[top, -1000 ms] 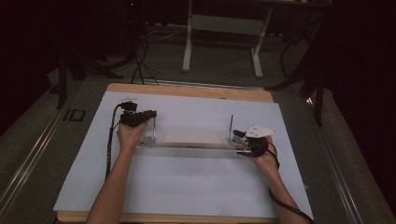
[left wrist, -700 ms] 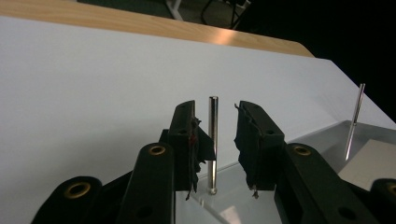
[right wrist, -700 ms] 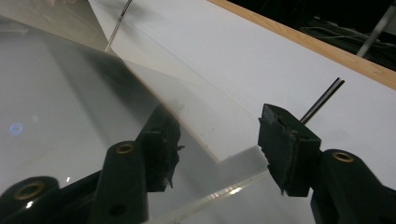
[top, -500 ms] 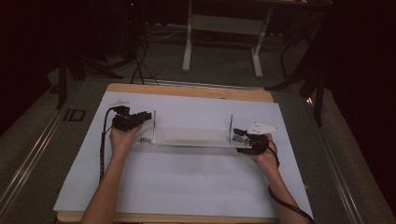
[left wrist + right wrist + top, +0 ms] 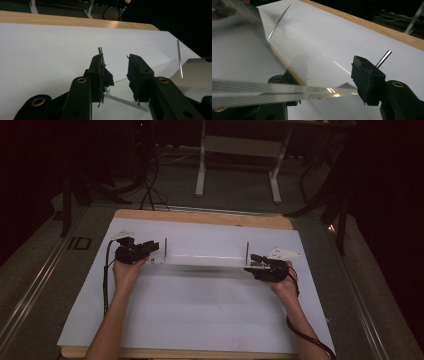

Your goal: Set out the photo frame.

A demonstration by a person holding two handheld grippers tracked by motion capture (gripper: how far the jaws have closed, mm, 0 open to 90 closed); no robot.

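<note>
1. Change since the earlier frame: the left hand [image 5: 127,270] has shifted towards the left rim of the tabletop [image 5: 200,217], and the clear plate [image 5: 205,261] has gone with it across the white sheet [image 5: 200,310].
2. Left claw [image 5: 154,246]: jaws spread and just been opening. The plate's end edge lies between them, but the pads stand clear of it.
3. Left pin [image 5: 165,247]: upright at the plate's left end, just beside one jaw.
4. Clear plate: a narrow strip running level between the two claws, over the sheet's far half, with a shadow beneath it.
5. Right pin [image 5: 247,251]: upright at the right end.
6. Right claw [image 5: 255,260]: jaws have eased slightly wider, yet the plate's end edge spans them and meets the visible pad. It reads as a pinch across the width, though the other jaw is veiled by the plate.
7. Risks, judged: with the left end unpinched, that end could drop or swing. A further slackening at the right would let the plate slip, and a jaw knock could tilt a pin.
</note>
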